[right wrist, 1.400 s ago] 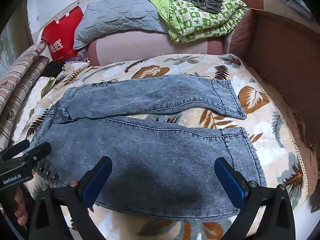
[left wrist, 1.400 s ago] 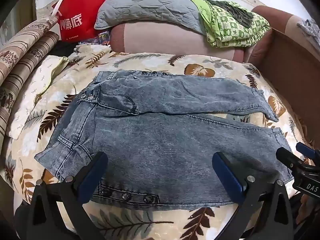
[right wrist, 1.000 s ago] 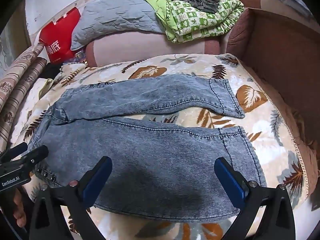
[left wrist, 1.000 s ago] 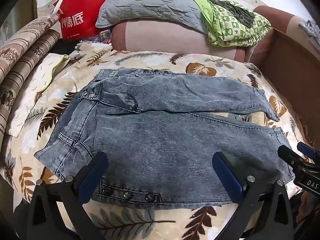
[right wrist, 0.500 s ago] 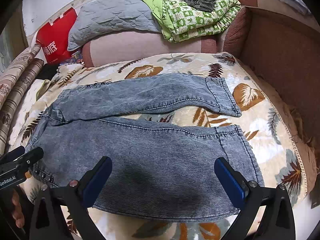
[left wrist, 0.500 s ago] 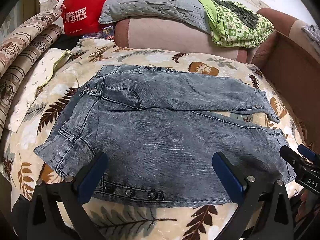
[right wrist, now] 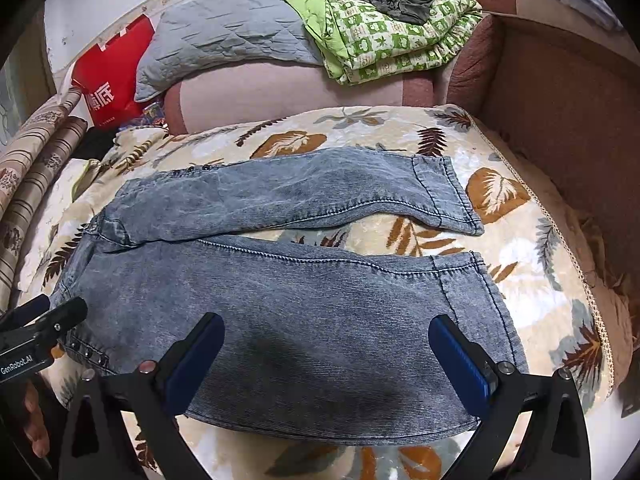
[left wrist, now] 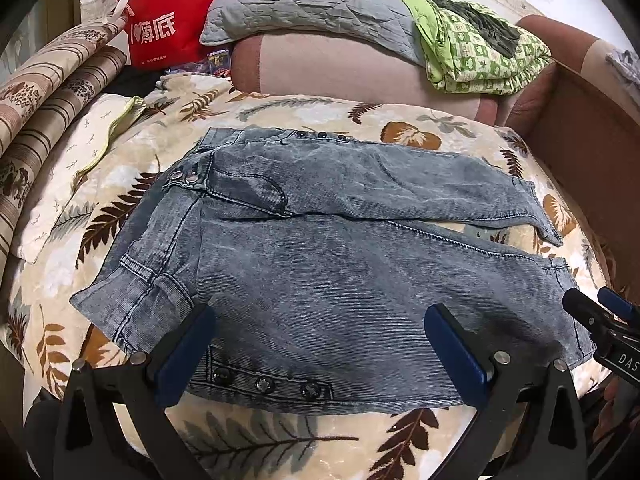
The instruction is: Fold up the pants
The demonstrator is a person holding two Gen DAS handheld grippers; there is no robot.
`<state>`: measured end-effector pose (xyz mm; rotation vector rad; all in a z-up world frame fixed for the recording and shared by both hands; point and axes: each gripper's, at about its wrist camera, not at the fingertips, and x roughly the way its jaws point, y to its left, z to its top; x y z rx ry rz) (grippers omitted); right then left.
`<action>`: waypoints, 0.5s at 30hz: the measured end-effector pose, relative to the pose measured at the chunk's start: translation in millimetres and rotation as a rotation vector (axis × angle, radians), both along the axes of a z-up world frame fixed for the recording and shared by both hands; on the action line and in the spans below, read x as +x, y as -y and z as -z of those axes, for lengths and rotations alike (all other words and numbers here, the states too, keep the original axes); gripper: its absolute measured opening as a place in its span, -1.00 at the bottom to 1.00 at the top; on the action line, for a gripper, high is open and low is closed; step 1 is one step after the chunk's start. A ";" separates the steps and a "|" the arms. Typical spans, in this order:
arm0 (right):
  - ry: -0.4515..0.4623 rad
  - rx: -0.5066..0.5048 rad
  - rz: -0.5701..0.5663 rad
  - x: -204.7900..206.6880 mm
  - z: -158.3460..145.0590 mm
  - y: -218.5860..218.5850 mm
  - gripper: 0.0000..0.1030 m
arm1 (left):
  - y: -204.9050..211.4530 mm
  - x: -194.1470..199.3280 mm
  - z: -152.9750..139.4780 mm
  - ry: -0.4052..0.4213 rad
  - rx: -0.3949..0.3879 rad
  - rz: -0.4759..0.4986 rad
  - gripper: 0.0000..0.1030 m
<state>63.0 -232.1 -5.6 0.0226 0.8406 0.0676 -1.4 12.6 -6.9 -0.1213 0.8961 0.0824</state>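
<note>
Faded blue jeans (left wrist: pixel 340 264) lie spread flat on a leaf-print blanket (left wrist: pixel 280 112), waist to the left, both legs running right with a gap between them. My left gripper (left wrist: pixel 318 344) is open and empty, hovering over the near edge of the waist end by the row of studs. My right gripper (right wrist: pixel 326 354) is open and empty over the near leg (right wrist: pixel 300 312), close to its hem. Each gripper shows at the edge of the other's view, the right one (left wrist: pixel 600 320) and the left one (right wrist: pixel 40 328).
A pink bolster (left wrist: pixel 340 68) with a grey pillow (left wrist: pixel 312 0) and a folded green quilt (left wrist: pixel 480 48) lies behind the jeans. A red bag (left wrist: pixel 168 28) and striped rolls (left wrist: pixel 40 112) are at the left. A brown sofa arm (right wrist: pixel 568 112) stands at the right.
Both grippers have drifted back and up a little, so the jeans sit slightly farther off in both views. The jeans have not moved. Both grippers stayed open.
</note>
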 end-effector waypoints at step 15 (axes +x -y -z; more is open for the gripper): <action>-0.006 -0.006 -0.006 2.5 -0.7 -5.1 1.00 | -3.1 0.3 0.3 -0.001 0.002 -0.001 1.00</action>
